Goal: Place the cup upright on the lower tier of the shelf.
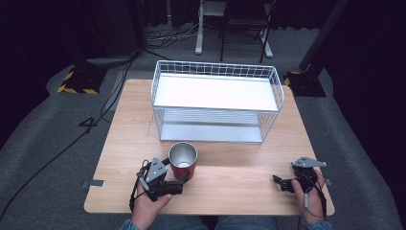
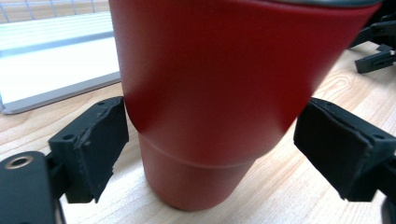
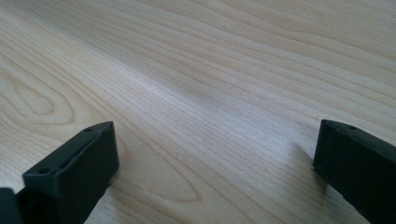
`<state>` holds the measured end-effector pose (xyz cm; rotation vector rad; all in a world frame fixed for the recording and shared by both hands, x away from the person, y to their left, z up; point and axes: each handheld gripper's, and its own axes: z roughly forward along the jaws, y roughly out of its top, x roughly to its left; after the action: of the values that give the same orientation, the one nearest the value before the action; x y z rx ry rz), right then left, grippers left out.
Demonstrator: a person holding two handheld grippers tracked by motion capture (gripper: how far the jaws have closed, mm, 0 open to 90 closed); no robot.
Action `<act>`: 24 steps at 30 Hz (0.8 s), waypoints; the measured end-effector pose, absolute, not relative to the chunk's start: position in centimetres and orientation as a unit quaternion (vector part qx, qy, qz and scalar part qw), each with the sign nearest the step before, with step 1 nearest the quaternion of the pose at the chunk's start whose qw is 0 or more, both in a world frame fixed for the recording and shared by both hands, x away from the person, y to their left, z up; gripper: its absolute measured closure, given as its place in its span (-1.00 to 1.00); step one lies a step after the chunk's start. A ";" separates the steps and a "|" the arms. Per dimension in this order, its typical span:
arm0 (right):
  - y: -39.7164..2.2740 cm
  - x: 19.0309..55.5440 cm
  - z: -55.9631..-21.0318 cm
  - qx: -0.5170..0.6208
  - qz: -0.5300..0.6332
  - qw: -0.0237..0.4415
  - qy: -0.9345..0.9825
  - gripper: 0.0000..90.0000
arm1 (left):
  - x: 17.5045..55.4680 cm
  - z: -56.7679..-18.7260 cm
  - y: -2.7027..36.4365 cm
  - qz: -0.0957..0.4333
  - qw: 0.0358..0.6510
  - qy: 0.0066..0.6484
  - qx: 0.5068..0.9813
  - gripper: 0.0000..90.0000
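While the red tumbler (image 2: 210, 93) stands upright near the surface's (image 1: 239, 184) front edge, our left hand-held gripper (image 1: 178, 184) brackets it, jaws apart; we advise closing squarely. Right hand-held gripper (image 1: 280, 183): spread, empty, front-right corner.

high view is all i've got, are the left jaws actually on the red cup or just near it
Observer: In the left gripper view the left gripper has a jaw on each side of the red cup; the left pad meets its wall, the right looks just short of it.
Operator: is the cup lifted
Observer: No, its base sits on the table.
Operator: anything between the right jaws
Observer: No, the right gripper is open over bare wood.
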<state>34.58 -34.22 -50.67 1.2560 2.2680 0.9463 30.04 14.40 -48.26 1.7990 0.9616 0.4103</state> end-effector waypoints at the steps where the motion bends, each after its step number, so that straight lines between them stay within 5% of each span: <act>1: -34.2 34.6 -50.7 0.447 0.337 0.190 0.807 -0.99 | 30.0 -48.3 14.4 0.170 0.506 0.399 0.746 -0.79; 17: -34.2 34.6 -50.7 0.447 0.337 0.190 0.807 -0.99 | 31.4 -49.1 12.4 0.185 0.469 0.413 0.759 -0.82; 24: -34.2 34.6 -50.7 0.447 0.337 0.190 0.807 -0.99 | 31.8 -49.7 11.8 0.194 0.445 0.420 0.767 -0.68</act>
<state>34.59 -34.22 -50.67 1.2568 2.2678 0.9466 31.79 11.82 -49.70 1.9006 1.0411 0.4799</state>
